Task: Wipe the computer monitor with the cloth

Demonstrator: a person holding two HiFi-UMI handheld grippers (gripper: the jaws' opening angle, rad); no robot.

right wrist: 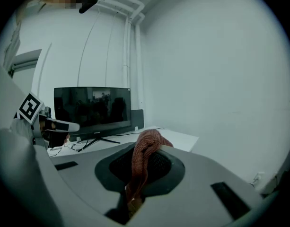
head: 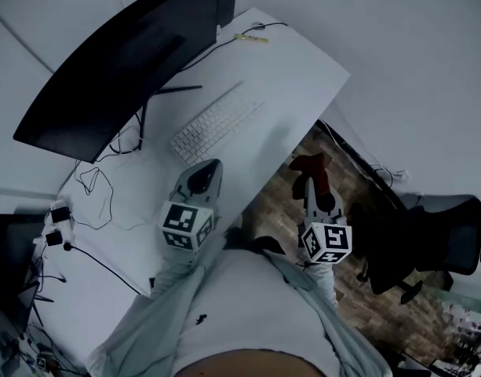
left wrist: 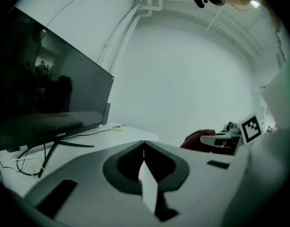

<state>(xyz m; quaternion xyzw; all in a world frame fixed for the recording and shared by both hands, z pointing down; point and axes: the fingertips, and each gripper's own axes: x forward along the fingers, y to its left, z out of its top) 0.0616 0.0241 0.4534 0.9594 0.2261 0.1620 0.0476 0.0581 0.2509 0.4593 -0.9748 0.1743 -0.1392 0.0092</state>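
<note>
Rust-red cloth [right wrist: 144,151] sits pinched in the right claw [right wrist: 141,163], out past the bench [head: 291,77] edge. The monitor [head: 114,61] stands ahead and leftward, long side along the bench's back. The left claw [left wrist: 144,144], jaws pressed together on nothing, hovers nearer it.

Keyboard [head: 215,124] btwn desk [head: 295,77] front edge & monitor [head: 122,61]; cables [head: 118,142] clutter left; right side open.

A rust-red ribbed knit cloth [right wrist: 136,169] hangs in the grey right tongs [right wrist: 147,148]. Beyond the grey left tongs [head: 203,177]: white slim keyboard [head: 214,124], white surface [head: 291,73], glossy black flat monitor [head: 114,61]. Beneath the right tongs, brown wood-patterned floor [head: 281,201].
</note>
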